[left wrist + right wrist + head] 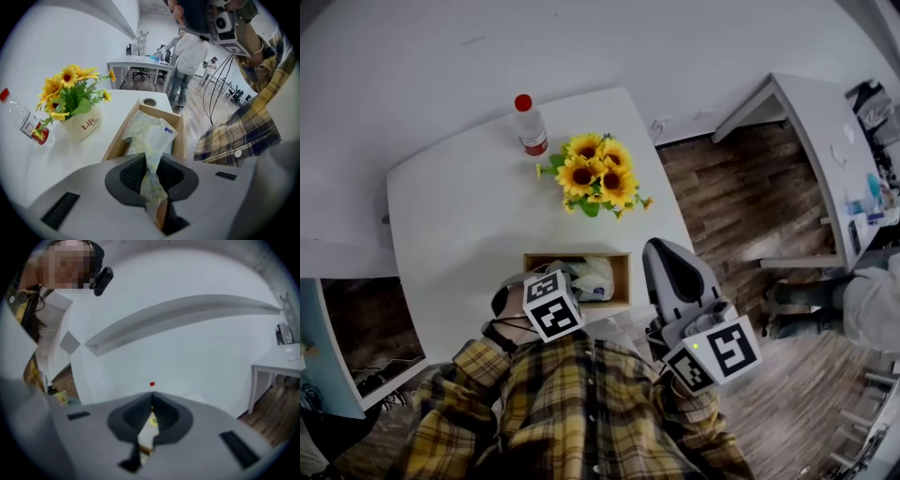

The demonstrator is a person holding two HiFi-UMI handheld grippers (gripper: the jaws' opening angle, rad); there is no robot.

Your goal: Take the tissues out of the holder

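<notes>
A wooden holder (623, 277) stands near the front edge of the white table (459, 225), with a soft pack of tissues (593, 278) inside it. In the left gripper view the pack (154, 131) lies in the holder (118, 142), and its near end rises between my pads. My left gripper (151, 164) is shut on that end of the wrapper; in the head view it (565, 275) reaches into the holder's left part. My right gripper (661, 248) hangs off the table's right side, above the floor. Its jaws (152, 397) meet at the tips and hold nothing.
A white pot of sunflowers (595, 175) stands just beyond the holder, and a red-capped bottle (528, 125) stands further back. A small round cup (149, 101) sits past the holder's far end. A second table (825, 141) and a standing person (185, 61) are to the right.
</notes>
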